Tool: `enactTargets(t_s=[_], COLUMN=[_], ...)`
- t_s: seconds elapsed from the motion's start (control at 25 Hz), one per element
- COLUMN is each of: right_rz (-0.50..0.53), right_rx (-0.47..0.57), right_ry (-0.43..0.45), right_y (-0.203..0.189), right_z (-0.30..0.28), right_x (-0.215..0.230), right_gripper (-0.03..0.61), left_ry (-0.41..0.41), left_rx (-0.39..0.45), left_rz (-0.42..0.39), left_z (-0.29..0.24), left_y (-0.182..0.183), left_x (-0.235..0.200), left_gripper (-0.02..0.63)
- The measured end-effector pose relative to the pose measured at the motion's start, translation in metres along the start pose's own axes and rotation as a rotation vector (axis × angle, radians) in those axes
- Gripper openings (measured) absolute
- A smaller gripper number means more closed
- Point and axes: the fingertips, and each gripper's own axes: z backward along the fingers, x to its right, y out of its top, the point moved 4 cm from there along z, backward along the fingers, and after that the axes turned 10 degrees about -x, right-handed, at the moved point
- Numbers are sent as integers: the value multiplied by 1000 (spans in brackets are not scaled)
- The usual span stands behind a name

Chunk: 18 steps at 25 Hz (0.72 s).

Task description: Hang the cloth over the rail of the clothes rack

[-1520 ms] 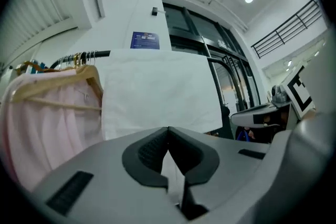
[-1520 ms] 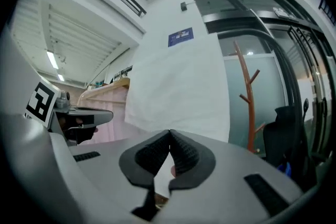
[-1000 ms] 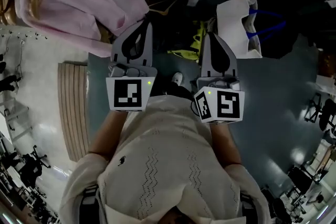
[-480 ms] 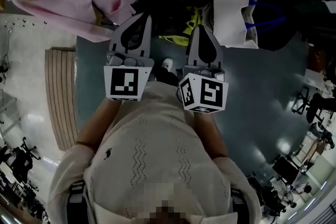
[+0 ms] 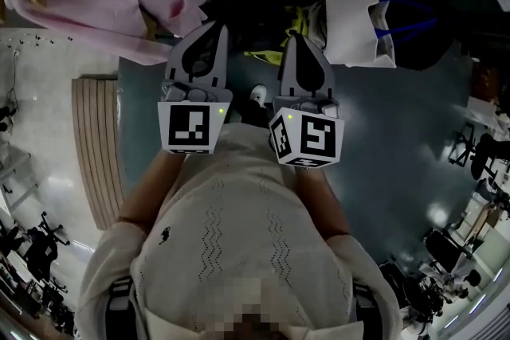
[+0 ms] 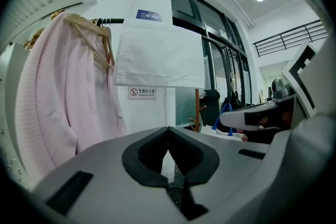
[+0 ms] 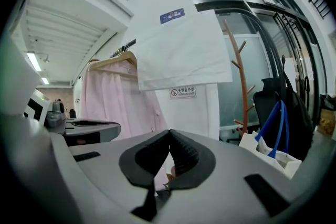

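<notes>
A pink robe (image 6: pixel 58 107) is hanging far left on the rail (image 6: pixel 113 21). Just right of it, the white cloth (image 6: pixel 157 57) is already draping over that rail. Nearer, the left claw (image 6: pixel 168 131) and right claw (image 7: pixel 169 134) are sitting pressed together and empty, so the hanging looks finished.

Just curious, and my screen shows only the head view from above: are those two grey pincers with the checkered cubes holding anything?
Observer: No. In its own view, the left gripper has its jaws closed together with nothing between them, and the right gripper shows the same in its view.
Operator: And the white fabric cut off at the top of my picture, is it hung up?
Observer: Yes. Seen from the front, the white rectangular cloth hangs flat from the line of the black rail.
Operator: What is the pink stuff beside it?
Observer: A pink knitted garment, hanging full length to the cloth's left.
</notes>
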Motion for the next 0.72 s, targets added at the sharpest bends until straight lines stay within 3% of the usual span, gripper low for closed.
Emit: enactTargets(t_s=[0.36,0.72], right_rz=[-12,-3], right_rx=[-13,-35], right_ry=[-9,13], right_y=[-8,-11], right_z=[1,-4], right_x=[6,3], right_gripper=[18,18], left_ry=[-8,41], left_rx=[-20,-44], left_rz=[-11,-3], left_z=[0,9], left_y=[-9,-21], left_x=[6,-6], left_gripper=[12,12])
